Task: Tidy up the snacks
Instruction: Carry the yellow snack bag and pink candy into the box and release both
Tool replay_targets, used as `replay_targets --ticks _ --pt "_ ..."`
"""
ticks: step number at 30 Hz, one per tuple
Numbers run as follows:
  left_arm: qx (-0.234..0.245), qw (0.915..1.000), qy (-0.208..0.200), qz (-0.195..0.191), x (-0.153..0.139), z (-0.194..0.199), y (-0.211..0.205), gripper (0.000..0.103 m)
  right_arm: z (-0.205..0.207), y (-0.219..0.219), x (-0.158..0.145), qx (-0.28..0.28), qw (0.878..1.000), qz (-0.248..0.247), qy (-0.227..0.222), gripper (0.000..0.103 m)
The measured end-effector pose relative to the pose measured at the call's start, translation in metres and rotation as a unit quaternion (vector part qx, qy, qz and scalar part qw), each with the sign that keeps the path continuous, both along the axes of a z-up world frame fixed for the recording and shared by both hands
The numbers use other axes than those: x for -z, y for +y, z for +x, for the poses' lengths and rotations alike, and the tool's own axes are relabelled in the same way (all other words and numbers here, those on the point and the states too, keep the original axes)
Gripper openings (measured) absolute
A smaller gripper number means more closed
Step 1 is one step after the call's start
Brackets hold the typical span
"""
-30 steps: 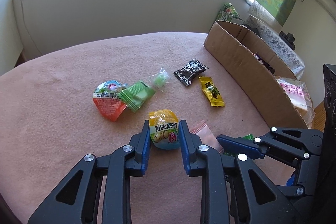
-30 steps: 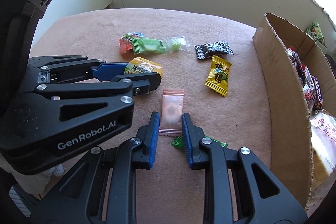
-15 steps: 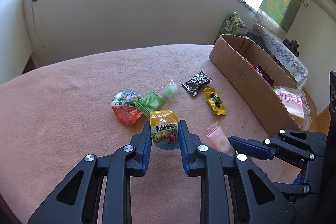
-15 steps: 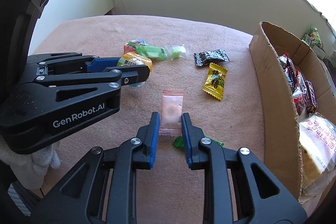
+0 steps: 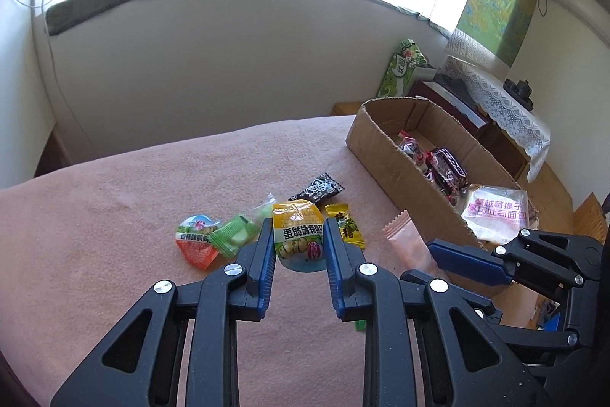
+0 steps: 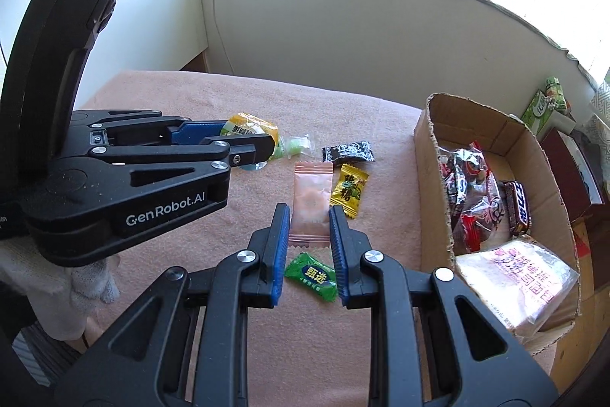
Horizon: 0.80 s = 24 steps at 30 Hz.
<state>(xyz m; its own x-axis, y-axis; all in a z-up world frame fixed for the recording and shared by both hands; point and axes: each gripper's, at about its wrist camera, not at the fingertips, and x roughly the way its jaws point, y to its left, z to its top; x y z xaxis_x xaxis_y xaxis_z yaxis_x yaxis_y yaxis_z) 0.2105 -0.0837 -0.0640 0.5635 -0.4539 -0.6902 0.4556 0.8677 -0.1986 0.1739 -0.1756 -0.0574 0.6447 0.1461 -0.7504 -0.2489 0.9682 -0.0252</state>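
- Step in hand: transfer of two grasped snacks toward the cardboard box (image 6: pixel 427 185), judged from both packets being lifted off the pink-covered desk (image 5: pixel 95 216).
- Left tool (image 5: pixel 298 246): fingers closed on the yellow packet (image 5: pixel 298 235), which hangs between them above the loose sweets.
- Right tool (image 6: pixel 308 227): fingers pinch the lower end of the pink sachet (image 6: pixel 310 201), its upper end pointing away from the camera.
- Box: stands at the desk's right edge, open-topped, holding dark wrapped bars (image 6: pixel 516 208) and a large bread pack (image 6: pixel 522 273).
- Remaining on the cloth: black sweet (image 6: pixel 347 152), yellow candy (image 6: pixel 349 189), green candy (image 6: pixel 312 275), clear-wrapped green sweet (image 6: pixel 297 144), green wafer pack (image 5: pixel 234 235), orange cup snack (image 5: pixel 196 241).
- Next move, as a judgement: each tool must clear the box's near wall before releasing; the right one is nearer.
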Motion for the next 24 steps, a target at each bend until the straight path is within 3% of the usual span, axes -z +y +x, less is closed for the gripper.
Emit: replay_targets --ticks 14,24 --pt "0.045 0.9987 -0.023 -0.001 -0.025 0.007 -0.076 0.022 -0.002 -0.075 -0.032 0.056 0.997 0.014 -0.041 0.022" --pt "0.081 0.9962 -0.028 0.013 -0.028 0.008 -0.136 0.023 -0.003 -0.146 -0.032 0.118 0.992 0.032 -0.04 0.022"
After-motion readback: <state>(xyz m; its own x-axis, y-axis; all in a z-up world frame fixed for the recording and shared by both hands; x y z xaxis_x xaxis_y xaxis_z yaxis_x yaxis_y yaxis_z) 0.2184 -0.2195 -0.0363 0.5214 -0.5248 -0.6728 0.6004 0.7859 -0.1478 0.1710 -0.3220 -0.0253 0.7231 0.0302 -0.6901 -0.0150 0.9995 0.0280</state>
